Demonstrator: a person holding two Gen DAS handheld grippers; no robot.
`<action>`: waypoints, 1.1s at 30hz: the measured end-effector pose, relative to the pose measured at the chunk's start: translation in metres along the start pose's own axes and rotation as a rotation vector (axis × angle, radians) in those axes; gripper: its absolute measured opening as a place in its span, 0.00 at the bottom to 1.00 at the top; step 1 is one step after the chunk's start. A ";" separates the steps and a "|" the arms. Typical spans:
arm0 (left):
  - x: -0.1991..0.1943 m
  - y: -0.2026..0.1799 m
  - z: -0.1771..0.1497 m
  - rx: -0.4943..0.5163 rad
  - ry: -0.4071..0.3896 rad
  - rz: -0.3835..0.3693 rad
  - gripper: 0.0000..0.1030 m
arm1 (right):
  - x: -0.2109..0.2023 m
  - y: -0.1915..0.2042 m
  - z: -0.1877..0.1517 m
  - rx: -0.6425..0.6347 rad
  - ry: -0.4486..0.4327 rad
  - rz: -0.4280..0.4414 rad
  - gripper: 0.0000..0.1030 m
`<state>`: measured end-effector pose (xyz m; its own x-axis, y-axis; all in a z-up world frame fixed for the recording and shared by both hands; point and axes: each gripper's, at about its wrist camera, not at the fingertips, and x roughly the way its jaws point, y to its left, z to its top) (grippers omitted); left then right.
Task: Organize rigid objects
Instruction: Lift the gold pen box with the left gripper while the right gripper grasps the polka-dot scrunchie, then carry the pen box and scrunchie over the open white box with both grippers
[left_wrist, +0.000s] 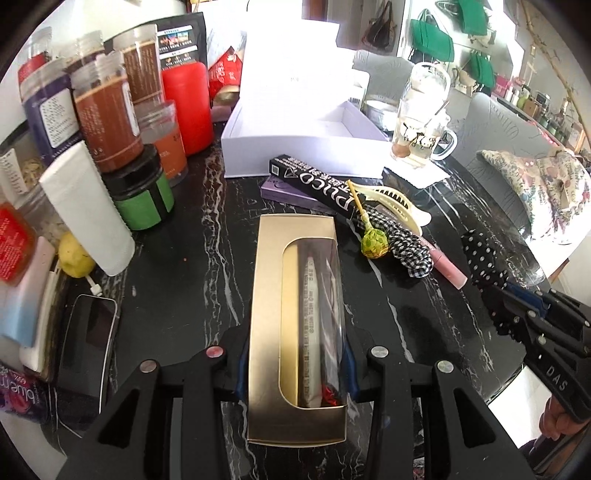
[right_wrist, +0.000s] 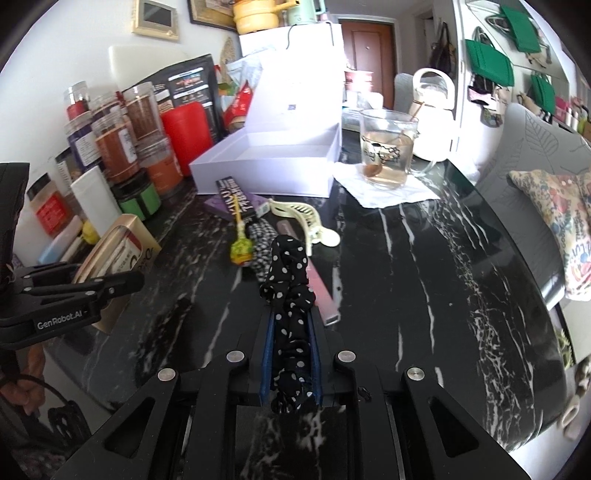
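My left gripper (left_wrist: 293, 369) is shut on a long gold box (left_wrist: 295, 325) with a clear window, held over the black marble table (left_wrist: 406, 314); the box also shows in the right wrist view (right_wrist: 118, 243). My right gripper (right_wrist: 291, 332) is shut on a black polka-dot scrunchie (right_wrist: 290, 288), which also shows in the left wrist view (left_wrist: 484, 266). An open white box (left_wrist: 295, 140) stands at the back. In front of it lie a black Pulco box (left_wrist: 314, 184), a lollipop (left_wrist: 375, 245), a cream hair claw (left_wrist: 391, 206), a checked scrunchie (left_wrist: 406, 247) and a pink tube (left_wrist: 448, 267).
Jars and a red canister (left_wrist: 188, 107) crowd the left side with a white tube (left_wrist: 88, 210), a lemon (left_wrist: 74, 258) and a phone (left_wrist: 86, 339). A glass mug (left_wrist: 421, 122) stands on a napkin at the back right. A grey sofa with a cushion (left_wrist: 535, 184) is beyond the table edge.
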<state>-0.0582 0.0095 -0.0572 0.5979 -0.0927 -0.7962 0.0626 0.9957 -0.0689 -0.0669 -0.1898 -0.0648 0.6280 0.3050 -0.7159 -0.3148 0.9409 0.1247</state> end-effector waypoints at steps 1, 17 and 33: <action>-0.002 0.000 0.000 0.000 -0.006 0.003 0.37 | -0.001 0.003 -0.001 -0.005 -0.001 0.015 0.16; -0.017 0.009 0.029 -0.008 -0.073 0.019 0.37 | -0.005 0.024 0.028 -0.078 -0.036 0.098 0.16; -0.003 0.015 0.086 -0.002 -0.111 0.022 0.37 | 0.009 0.028 0.084 -0.163 -0.063 0.146 0.16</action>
<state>0.0098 0.0235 -0.0040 0.6840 -0.0710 -0.7260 0.0472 0.9975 -0.0530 -0.0099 -0.1487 -0.0102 0.6089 0.4500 -0.6533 -0.5136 0.8513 0.1076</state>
